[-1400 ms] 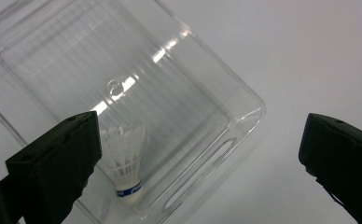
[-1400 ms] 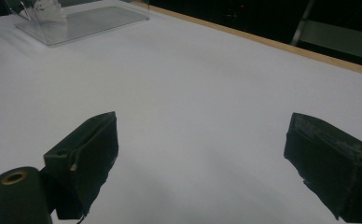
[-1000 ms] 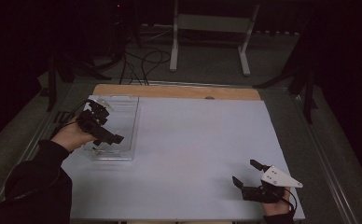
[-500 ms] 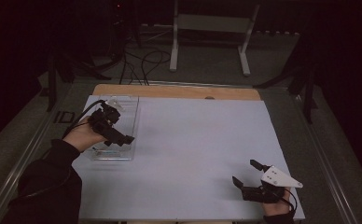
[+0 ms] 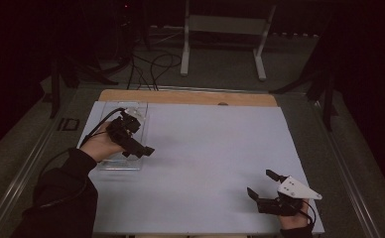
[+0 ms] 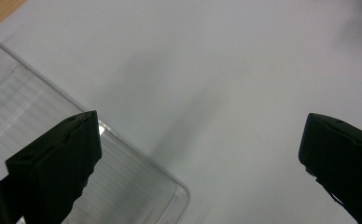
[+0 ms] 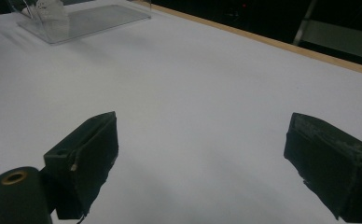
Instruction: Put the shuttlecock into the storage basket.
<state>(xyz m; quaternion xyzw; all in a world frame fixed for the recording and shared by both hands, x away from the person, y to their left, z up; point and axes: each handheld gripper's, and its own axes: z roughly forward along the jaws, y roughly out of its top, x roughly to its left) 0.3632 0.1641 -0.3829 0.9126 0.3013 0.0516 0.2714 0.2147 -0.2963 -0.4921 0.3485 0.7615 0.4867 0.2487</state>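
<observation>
High view: left gripper (image 5: 140, 148) hovers above clear plastic tray (image 5: 131, 166), jaws wide, one finger over the tray's near corner, the other past its edge. Tray contents unclear. Right gripper (image 5: 265, 187) gapes wide, well apart, on white tabletop (image 5: 215, 148).

You have two grippers, the left gripper (image 5: 140, 147) and the right gripper (image 5: 263, 184), one clear plastic tray (image 5: 137, 110) and one white table (image 5: 210, 148) before you.
</observation>
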